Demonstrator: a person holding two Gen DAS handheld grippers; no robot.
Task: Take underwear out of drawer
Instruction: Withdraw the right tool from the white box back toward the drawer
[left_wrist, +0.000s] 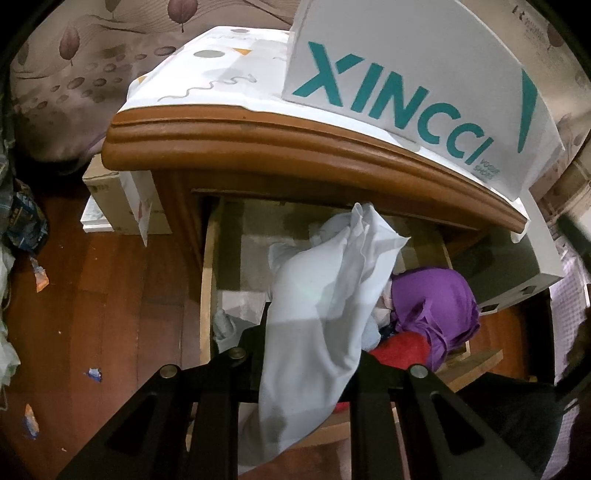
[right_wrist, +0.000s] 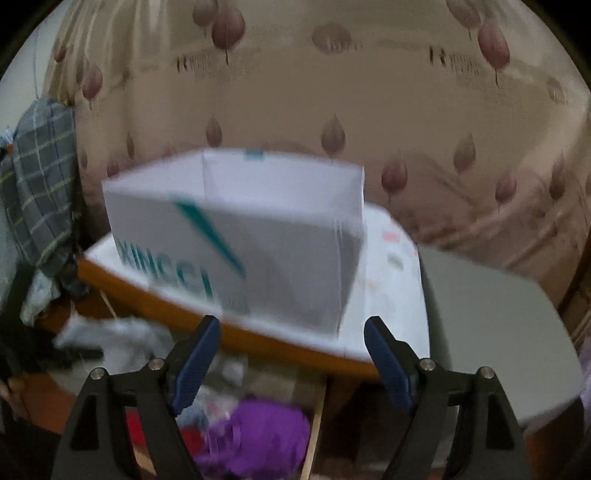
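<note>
Left claw (left_wrist: 306, 369): squeezed tight on a soft pale blue-white cloth (left_wrist: 325, 295), which hangs over it, lifted above the drawer.
Right claw (right_wrist: 291, 354): wide open, with nothing between its blue pads (right_wrist: 195, 365).
Open wooden drawer (left_wrist: 208, 280): holds a crumpled purple cloth (left_wrist: 436, 306) beside a fuzzy red cloth (left_wrist: 402, 349).
Brown wooden cabinet top (left_wrist: 295, 147): sticks out above the drawer.
White cardboard box with green letters (left_wrist: 406, 81): sits on top, farthest back.

The white box (left_wrist: 406, 74) at twelve o'clock on the cabinet top bears large teal letters "XINCCI", with small teal print "SHOES" below its last letter. The right wrist view blurs the same lettering.
</note>
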